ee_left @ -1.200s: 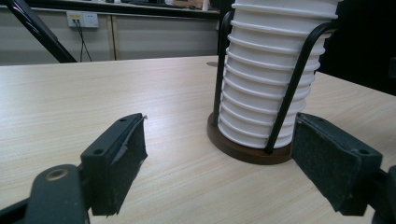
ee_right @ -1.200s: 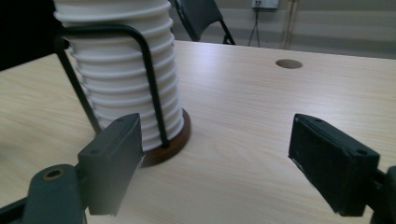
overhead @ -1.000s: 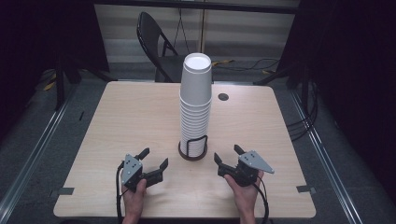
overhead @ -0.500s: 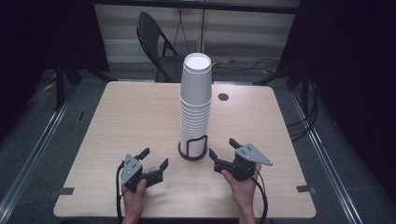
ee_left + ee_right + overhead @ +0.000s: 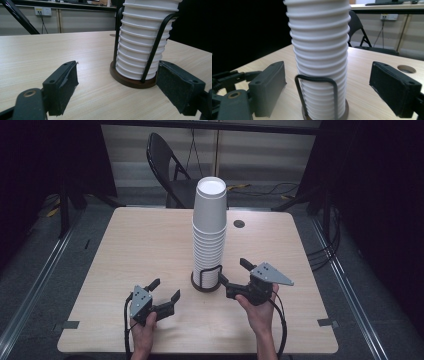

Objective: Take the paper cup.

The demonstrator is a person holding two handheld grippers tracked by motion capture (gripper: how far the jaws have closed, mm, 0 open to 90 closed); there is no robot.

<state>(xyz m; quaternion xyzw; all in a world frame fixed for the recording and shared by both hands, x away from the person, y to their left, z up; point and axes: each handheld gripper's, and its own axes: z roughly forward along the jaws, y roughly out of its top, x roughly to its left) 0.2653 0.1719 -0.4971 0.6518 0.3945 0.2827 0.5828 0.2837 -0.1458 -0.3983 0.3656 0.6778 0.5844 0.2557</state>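
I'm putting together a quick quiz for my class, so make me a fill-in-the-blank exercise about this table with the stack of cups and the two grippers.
1. The stack of white paper cups stands in a black wire holder with a round ____ base.
2. The right gripper, nearest the holder, has its jaws ____.
3. The left gripper holds ____ between its jaws.
4. Beyond the table stands a black folding ____.

Missing words: brown; open; nothing; chair

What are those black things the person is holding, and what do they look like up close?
They are hand-held grippers. The left gripper and right gripper are black, each with two blocky jaws faced with dark pads, a grey three-cornered plate on top and a trailing black cable. No sleeves are visible.
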